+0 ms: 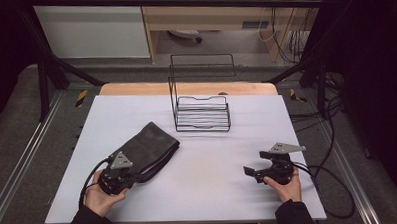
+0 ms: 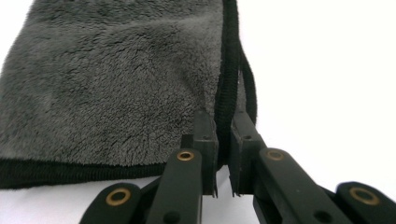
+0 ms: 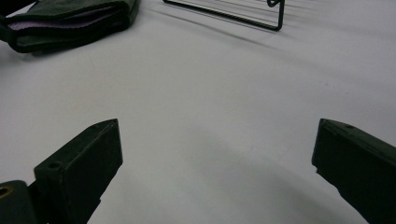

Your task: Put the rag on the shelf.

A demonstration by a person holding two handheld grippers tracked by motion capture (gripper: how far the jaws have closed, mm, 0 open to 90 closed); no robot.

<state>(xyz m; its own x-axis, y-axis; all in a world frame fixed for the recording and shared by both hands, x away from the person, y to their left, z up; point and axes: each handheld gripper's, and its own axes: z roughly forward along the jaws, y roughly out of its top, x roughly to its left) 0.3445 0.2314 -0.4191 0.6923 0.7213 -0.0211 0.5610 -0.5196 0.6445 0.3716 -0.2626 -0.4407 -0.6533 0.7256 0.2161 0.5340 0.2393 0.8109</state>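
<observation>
Left gripper (image 2: 223, 154) clamped on the black-hemmed edge of a folded grey towel (image 1: 147, 146), front-left of the wire rack (image 1: 201, 112); pinched hem partly hidden between the pads. Front-right of the rack, right gripper (image 1: 253, 165) spread wide over bare white table (image 1: 213, 166), grasping nothing.

We see a white rectangular tabletop (image 1: 229, 181) with a pale wooden strip (image 1: 185, 88) along its far edge. Beyond lie grey floor (image 1: 17, 143), a wooden cabinet (image 1: 208, 14) and black frame bars (image 1: 50, 72).
</observation>
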